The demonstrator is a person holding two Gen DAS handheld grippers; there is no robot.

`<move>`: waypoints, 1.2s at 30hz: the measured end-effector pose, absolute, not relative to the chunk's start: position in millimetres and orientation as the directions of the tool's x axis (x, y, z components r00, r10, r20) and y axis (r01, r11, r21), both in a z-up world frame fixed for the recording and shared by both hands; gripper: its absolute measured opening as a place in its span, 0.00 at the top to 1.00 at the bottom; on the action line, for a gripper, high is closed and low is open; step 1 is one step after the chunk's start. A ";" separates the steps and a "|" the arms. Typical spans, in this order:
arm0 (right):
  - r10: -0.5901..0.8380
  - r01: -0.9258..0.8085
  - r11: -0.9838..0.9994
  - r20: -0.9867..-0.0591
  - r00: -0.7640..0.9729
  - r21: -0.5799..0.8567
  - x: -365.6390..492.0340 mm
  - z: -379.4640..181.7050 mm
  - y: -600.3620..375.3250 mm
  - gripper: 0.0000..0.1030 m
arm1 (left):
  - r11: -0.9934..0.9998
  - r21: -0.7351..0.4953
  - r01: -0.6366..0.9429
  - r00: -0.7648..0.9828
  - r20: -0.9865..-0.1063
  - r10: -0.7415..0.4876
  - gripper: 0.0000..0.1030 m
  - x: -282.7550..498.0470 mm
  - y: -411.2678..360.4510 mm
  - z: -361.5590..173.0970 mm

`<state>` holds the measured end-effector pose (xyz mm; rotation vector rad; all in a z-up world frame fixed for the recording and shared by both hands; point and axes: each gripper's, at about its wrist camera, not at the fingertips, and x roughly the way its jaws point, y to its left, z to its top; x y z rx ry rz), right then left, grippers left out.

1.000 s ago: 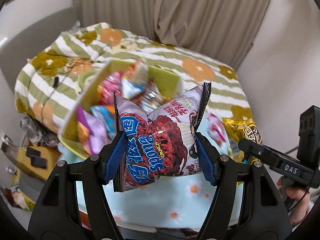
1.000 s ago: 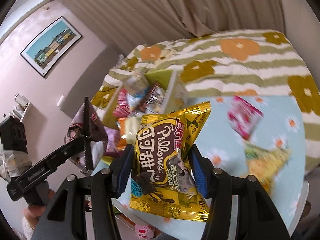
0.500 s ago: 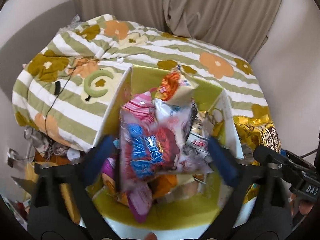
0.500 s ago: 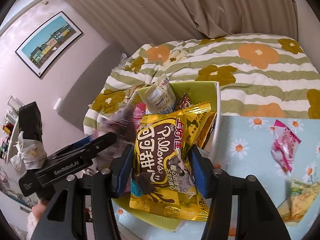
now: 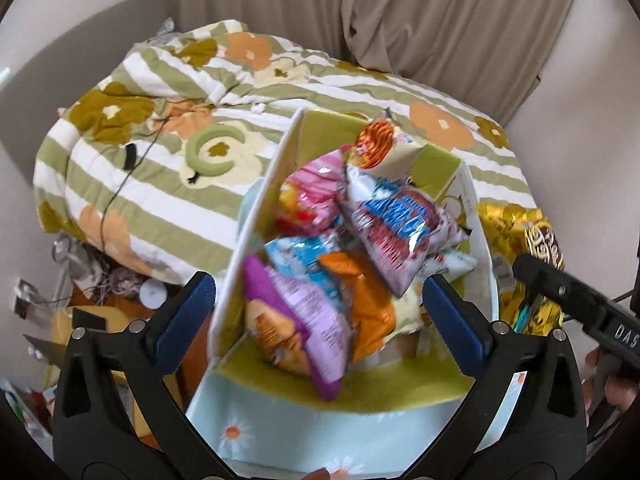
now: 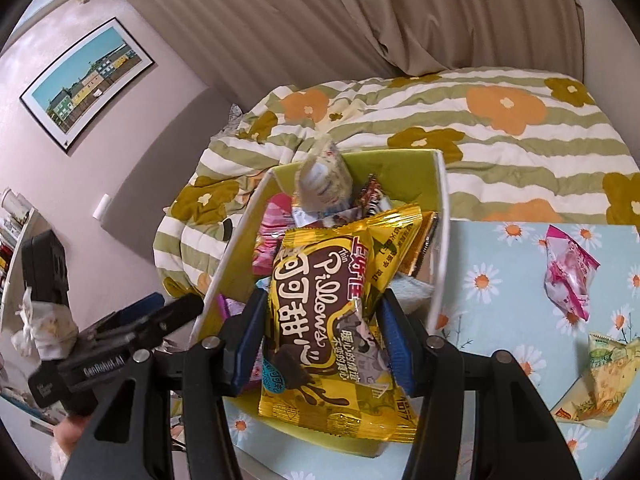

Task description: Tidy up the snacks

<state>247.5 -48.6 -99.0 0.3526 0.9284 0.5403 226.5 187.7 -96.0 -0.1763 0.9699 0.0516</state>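
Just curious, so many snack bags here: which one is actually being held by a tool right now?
The gold Pillows bag, pinched between the right tool's blue pads above the box. The other bags lie loose in the box or on the tablecloth.

Left claw (image 5: 320,312) wide over snack-filled box (image 5: 256,240).
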 end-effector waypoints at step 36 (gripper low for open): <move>0.498 -0.287 0.866 -0.647 0.577 0.411 176.3 -94.4 -119.7 0.01 | 0.992 -0.093 -0.083 0.629 -0.777 -0.021 0.01 153.5 88.6 -66.3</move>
